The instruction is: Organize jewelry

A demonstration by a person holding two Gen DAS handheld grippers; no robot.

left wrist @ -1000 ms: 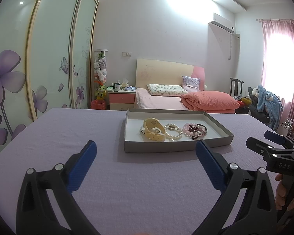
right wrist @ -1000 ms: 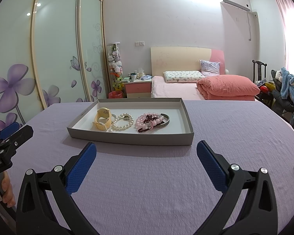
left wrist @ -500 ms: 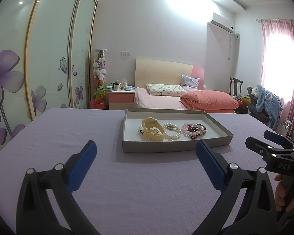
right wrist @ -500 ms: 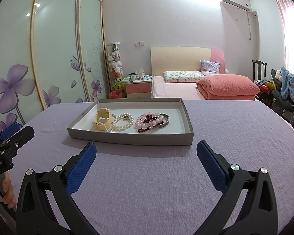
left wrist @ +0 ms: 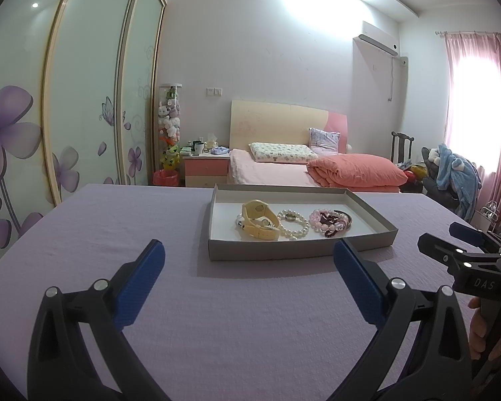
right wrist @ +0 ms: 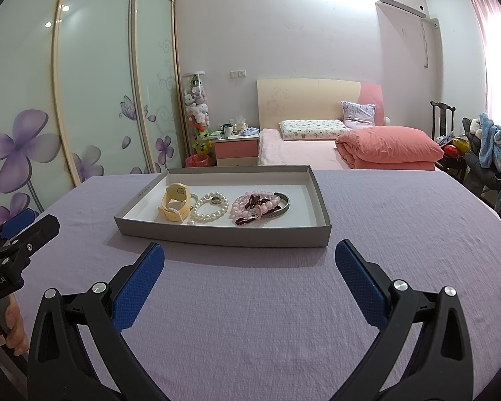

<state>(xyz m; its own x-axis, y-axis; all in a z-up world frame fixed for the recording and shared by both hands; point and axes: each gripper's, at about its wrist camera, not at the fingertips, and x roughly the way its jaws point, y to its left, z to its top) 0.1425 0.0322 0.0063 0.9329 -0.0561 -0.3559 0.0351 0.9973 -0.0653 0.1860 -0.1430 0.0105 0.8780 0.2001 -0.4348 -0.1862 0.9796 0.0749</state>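
Most of the lower frame in both views is being taken up by a purple cloth (left wrist: 117, 207) spread over the table. Behind it, in the upper half, a bed (right wrist: 300, 147) with an orange quilt (right wrist: 389, 148) is being shown, with flowered wardrobe doors (right wrist: 93, 83) at the left.

At the centre of each view a shallow grey tray (right wrist: 223, 234) is being seen lying on the cloth. Inside it, from left to right, a yellow watch (right wrist: 174, 202), a pearl bracelet (right wrist: 207, 209), a pink bead bracelet (right wrist: 250, 208) and a metal bangle (right wrist: 282, 205) are being kept close together; the bangle is being partly overlapped by the pink beads.

At the bottom of the left wrist view the left gripper (left wrist: 248, 279) is being held above the cloth short of the tray, its blue-padded jaws spread wide and empty. At the bottom of the right wrist view the right gripper (right wrist: 249, 279) is being held likewise, spread wide and gripping nothing.
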